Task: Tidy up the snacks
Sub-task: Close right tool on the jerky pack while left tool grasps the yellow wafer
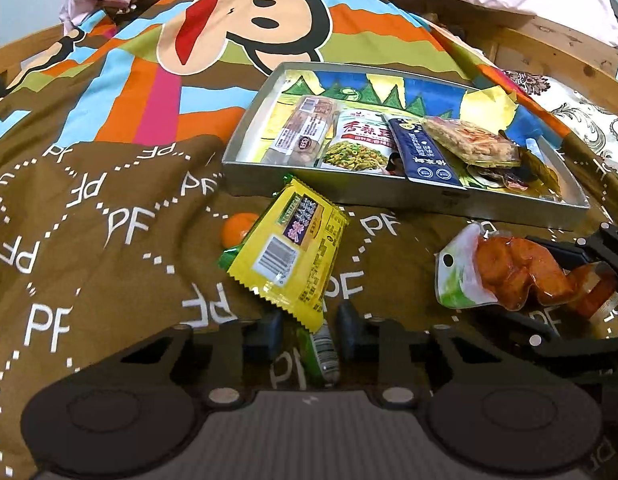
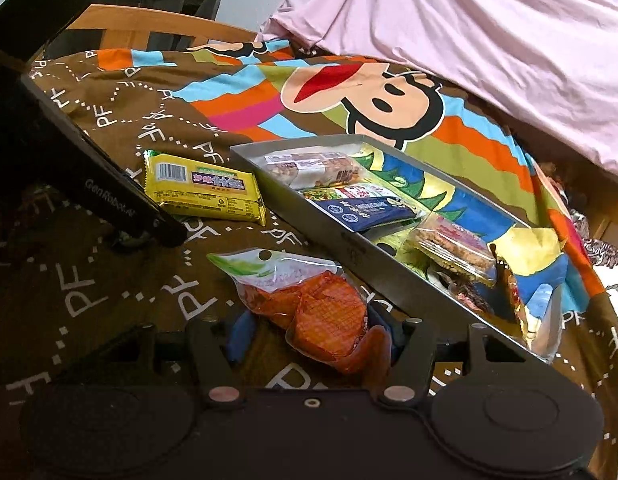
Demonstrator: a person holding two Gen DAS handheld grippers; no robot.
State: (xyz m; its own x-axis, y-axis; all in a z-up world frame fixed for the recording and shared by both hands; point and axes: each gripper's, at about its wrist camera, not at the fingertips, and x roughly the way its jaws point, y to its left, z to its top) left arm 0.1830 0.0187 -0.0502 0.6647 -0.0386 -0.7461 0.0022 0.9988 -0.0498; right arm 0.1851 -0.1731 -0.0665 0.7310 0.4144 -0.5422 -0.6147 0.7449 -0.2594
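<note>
Here the left gripper (image 1: 309,330) is closed on the near end of a yellow snack packet (image 1: 287,250), whose green-edged corner sits pinched between the two blue pads; the packet tilts up from the brown bedspread (image 1: 89,220), with a small orange round thing (image 1: 237,233) just behind its left edge, what it is I cannot tell; the right gripper (image 2: 315,338) stands about half open around a clear pouch of orange-red pieces (image 2: 309,312), the right pad touching the pouch, though whether both pads press on it is not clear; the pouch lies on the bedspread just beside the near wall of a shallow metal tray (image 1: 429,196); inside the tray, side by side, lie a long wrapped biscuit roll (image 1: 305,128), a white-and-red packet picturing green food (image 1: 359,142), a dark blue sachet (image 1: 423,152) and a clear pack of crisp cakes (image 1: 469,142); a pink cloth (image 2: 489,40) lies heaped beyond the tray.
</note>
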